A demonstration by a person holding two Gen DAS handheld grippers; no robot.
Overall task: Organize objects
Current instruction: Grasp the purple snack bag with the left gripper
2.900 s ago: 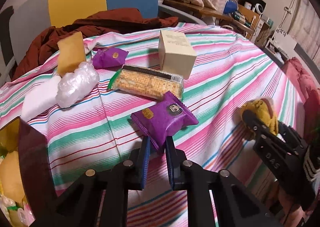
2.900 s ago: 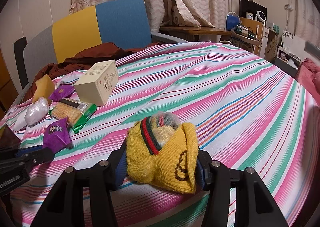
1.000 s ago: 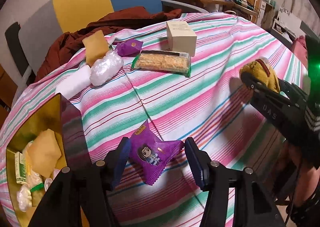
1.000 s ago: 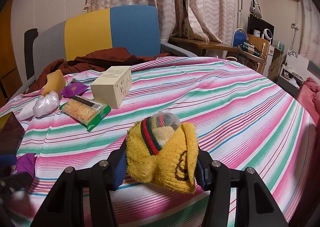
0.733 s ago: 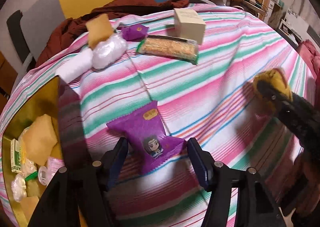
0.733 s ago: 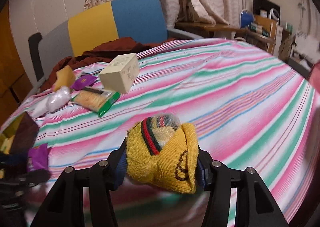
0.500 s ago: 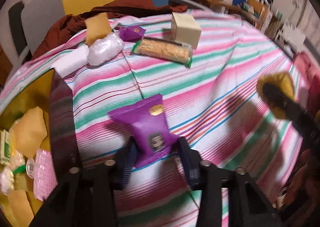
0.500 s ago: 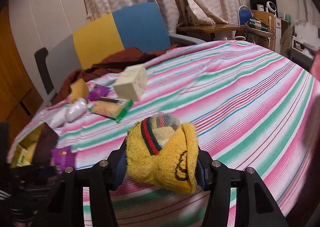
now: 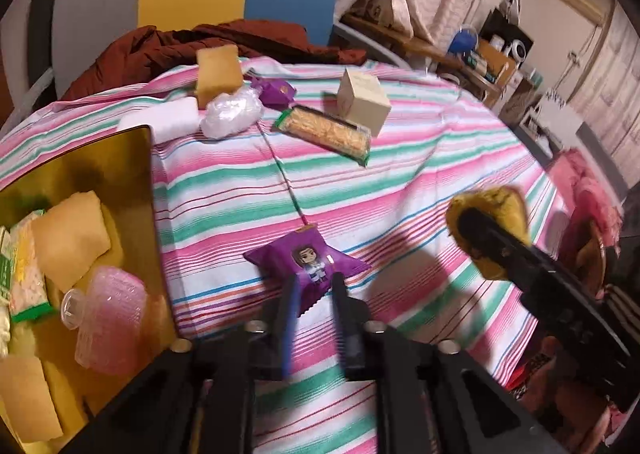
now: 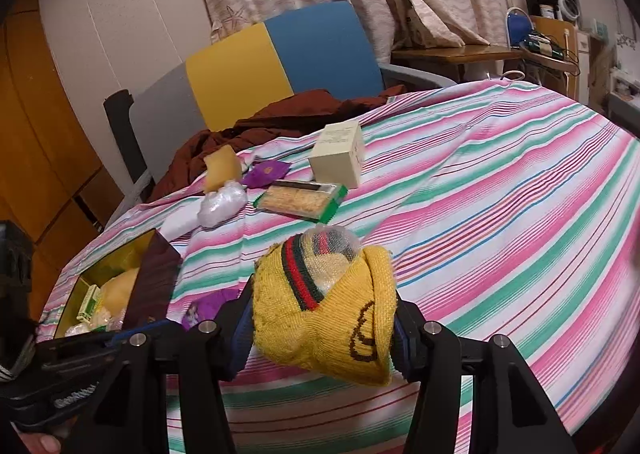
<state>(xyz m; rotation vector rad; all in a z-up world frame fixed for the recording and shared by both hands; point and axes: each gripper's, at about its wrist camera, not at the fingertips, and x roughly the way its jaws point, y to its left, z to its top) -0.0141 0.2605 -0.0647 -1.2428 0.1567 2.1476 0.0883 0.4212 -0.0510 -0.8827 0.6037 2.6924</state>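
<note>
The left gripper (image 9: 314, 294) has just been closing its jaws and now pinches the near edge of the purple snack packet (image 9: 304, 260), which sits on the striped tablecloth (image 9: 400, 174) just right of the gold box (image 9: 80, 158) already holding other snacks. The right gripper (image 10: 322, 318) is clenched on a rolled yellow sock (image 10: 328, 310), held above the cloth to the right. The grip on the packet catches only its crimped edge, so the lift should be slow and low, the packet carried left over the box wall before release. The cracker pack (image 9: 326, 130), beige carton (image 9: 362, 100), sponge (image 9: 218, 72) and a second purple packet (image 9: 276, 90) lie at the far side.
</note>
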